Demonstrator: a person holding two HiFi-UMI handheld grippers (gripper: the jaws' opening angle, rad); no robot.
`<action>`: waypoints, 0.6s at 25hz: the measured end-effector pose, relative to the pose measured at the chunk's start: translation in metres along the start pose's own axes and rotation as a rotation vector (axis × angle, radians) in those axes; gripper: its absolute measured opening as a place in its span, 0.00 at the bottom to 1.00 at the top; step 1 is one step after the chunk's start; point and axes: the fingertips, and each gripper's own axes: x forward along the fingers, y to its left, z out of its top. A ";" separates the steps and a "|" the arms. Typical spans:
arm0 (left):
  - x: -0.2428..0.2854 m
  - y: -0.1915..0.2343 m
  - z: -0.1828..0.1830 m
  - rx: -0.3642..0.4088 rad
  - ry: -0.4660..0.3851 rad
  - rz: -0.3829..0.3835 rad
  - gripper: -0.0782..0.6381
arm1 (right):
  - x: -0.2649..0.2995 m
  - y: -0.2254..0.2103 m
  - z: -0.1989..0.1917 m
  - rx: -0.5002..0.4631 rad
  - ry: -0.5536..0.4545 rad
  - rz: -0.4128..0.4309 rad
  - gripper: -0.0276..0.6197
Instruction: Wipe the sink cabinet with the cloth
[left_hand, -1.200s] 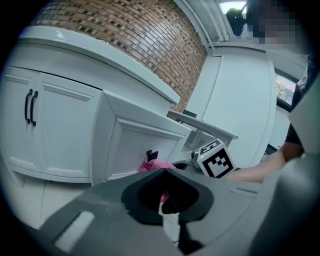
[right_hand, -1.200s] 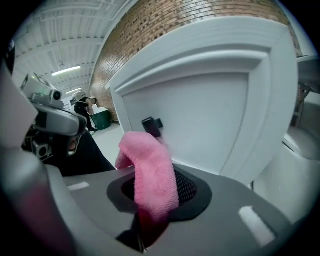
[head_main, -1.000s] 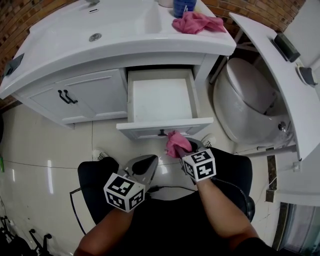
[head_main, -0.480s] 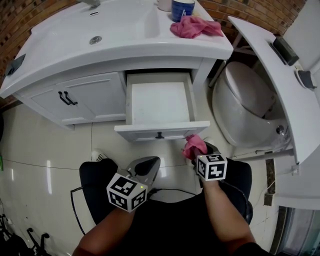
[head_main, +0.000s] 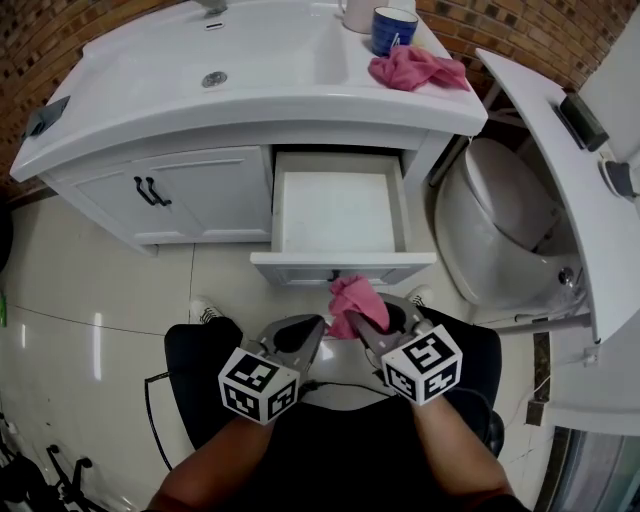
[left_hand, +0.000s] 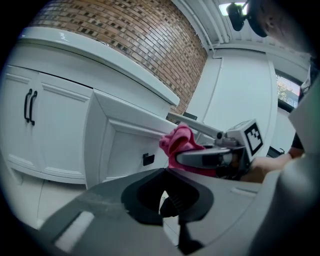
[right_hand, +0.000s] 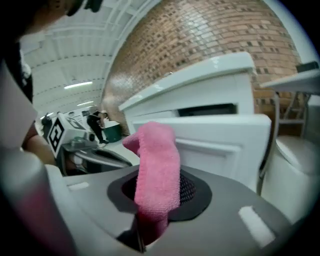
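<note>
Cloth (head_main: 352, 300): pink, bunched up, pinched in the right gripper (head_main: 375, 316), poking up just in front of the drawer face.
Sink cabinet (head_main: 200, 195): white, drawer (head_main: 300, 268) pulled right out, double doors beside it shut.

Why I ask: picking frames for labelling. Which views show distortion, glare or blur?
Head view: fisheye bends the sink cabinet; glare streaks on the floor tiles. Left gripper view: dark vignette, foreground soft. Right gripper view: pink cloth sharp, corners dark.
</note>
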 end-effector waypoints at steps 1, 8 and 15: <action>-0.002 0.002 0.000 -0.005 -0.005 0.005 0.12 | 0.004 0.017 0.016 -0.072 -0.027 0.023 0.19; -0.016 0.017 0.004 -0.028 -0.035 0.042 0.11 | 0.052 0.077 0.055 -0.323 -0.097 0.040 0.19; -0.024 0.016 0.005 0.003 -0.038 0.006 0.12 | 0.061 0.060 0.056 -0.319 -0.114 -0.015 0.19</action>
